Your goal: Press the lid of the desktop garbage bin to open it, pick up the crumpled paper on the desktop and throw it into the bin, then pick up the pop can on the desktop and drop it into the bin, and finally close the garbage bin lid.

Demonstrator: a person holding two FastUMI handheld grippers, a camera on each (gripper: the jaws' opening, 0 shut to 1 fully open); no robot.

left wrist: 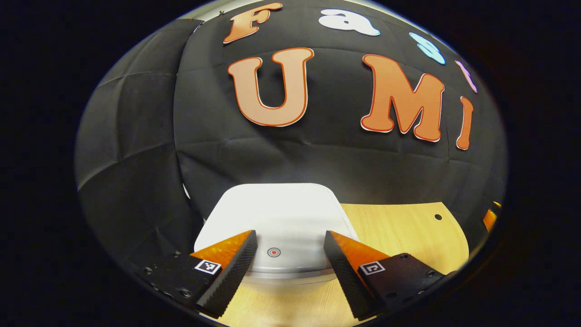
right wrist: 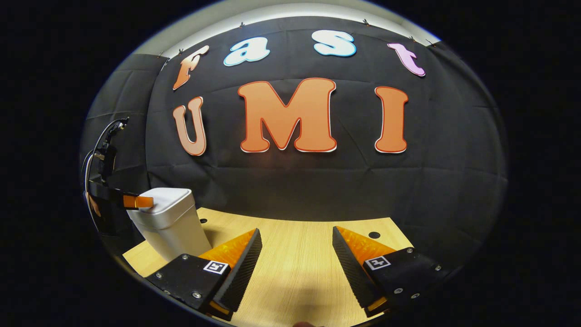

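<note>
The white desktop bin stands on the wooden table, its lid down, with a small round red button at the lid's near edge. My left gripper hovers open right over that near edge, one finger on each side of the button. In the right gripper view the bin stands at the table's far left, and the left gripper reaches over its lid from the left. My right gripper is open above bare table, nothing between its fingers.
The wooden table ends at the black cloth wall behind. Small dark holes sit near its back edge. Cables hang behind the left gripper at the far left.
</note>
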